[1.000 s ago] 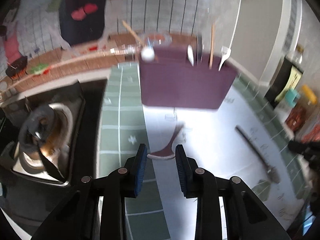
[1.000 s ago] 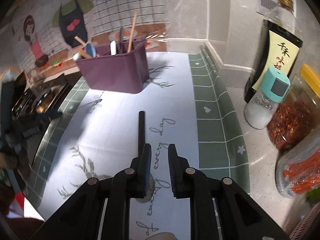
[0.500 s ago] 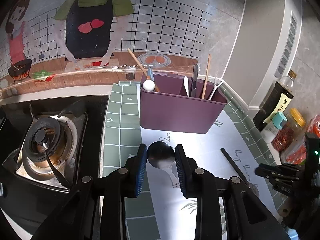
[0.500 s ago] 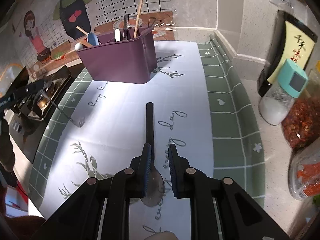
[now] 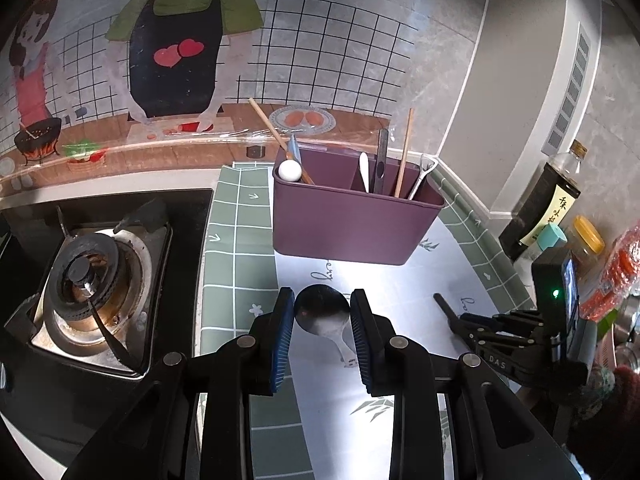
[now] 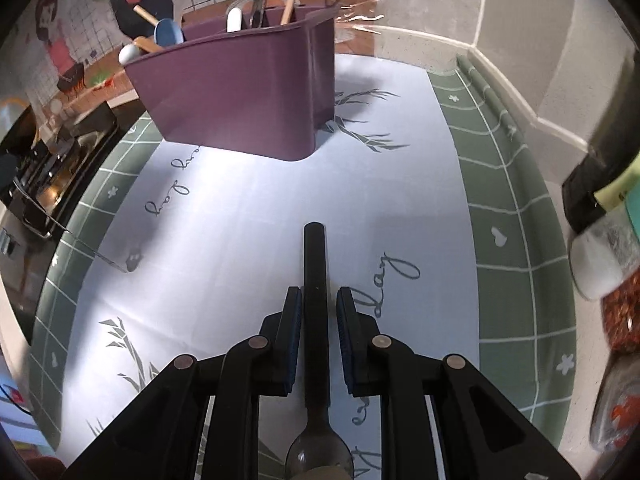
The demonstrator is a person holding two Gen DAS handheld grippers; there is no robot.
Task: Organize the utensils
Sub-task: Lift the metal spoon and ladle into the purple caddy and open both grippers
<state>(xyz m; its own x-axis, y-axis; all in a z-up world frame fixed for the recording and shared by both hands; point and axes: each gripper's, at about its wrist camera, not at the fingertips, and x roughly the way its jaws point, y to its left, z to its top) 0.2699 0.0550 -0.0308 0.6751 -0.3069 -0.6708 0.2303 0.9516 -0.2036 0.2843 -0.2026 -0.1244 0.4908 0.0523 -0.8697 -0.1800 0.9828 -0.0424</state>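
Note:
A purple utensil caddy (image 5: pixel 352 224) stands on the white mat, with chopsticks, spoons and other utensils upright in it. My left gripper (image 5: pixel 322 320) hovers in front of it, shut on the bowl of a metal spoon (image 5: pixel 320 312) whose handle slants down to the right. My right gripper (image 6: pixel 319 320) is low over the mat and straddles the black handle of a second spoon (image 6: pixel 315 256) that lies flat. Its jaws are closing, and a thin gap still shows beside the handle. The left wrist view shows that right gripper (image 5: pixel 460 320) at the right. The caddy (image 6: pixel 240 100) lies ahead of it.
A gas stove (image 5: pixel 92 288) sits left of the green-edged mat (image 6: pixel 240 220). A soy sauce bottle (image 5: pixel 548 200), a salt shaker (image 6: pixel 600 264) and jars of red spices crowd the right edge by the wall. A person's sleeve shows at the lower right of the left wrist view.
My right gripper has come forward and down until the black handle lies centred between its jaws, which have narrowed. My left gripper has risen a little with the metal spoon still in it.

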